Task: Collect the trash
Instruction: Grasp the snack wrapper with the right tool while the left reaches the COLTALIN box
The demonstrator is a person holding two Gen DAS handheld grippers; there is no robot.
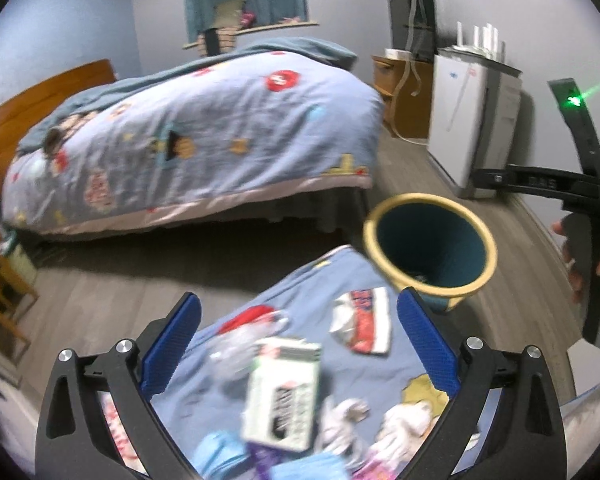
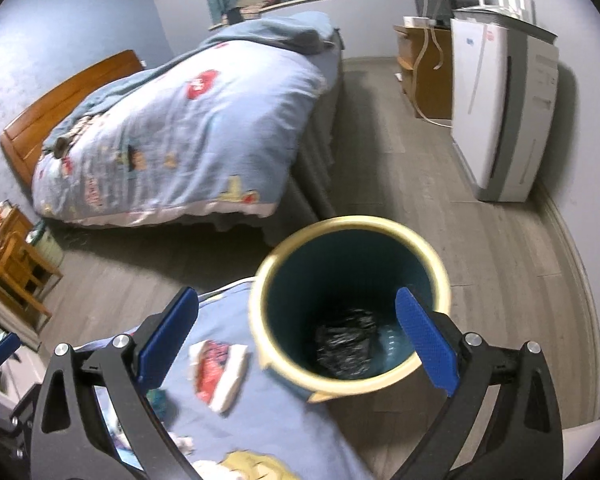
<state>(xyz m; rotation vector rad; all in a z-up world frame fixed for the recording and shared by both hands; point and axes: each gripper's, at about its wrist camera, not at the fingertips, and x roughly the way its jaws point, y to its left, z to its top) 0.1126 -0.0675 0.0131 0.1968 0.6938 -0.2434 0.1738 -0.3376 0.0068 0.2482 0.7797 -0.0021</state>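
Observation:
A teal bin with a cream rim [image 1: 430, 246] stands on the floor beside the near bed; it also shows in the right wrist view [image 2: 350, 304], with a crumpled black bag [image 2: 346, 346] inside. My left gripper [image 1: 298, 320] is open above the near bed's blue quilt, over a white carton [image 1: 284, 394] and a clear plastic wrapper [image 1: 240, 344]. A red-and-white packet [image 1: 364, 320] lies near the bed corner, also in the right wrist view [image 2: 218, 372]. My right gripper [image 2: 296, 318] is open and empty over the bin's mouth.
A second bed with a cartoon quilt [image 1: 188, 140] stands across the wooden floor. A white appliance [image 2: 496, 96] and a wooden cabinet [image 2: 424, 68] stand along the right wall. Wooden furniture [image 2: 16, 268] is at the left. Tissues and other litter [image 1: 344, 420] lie on the near quilt.

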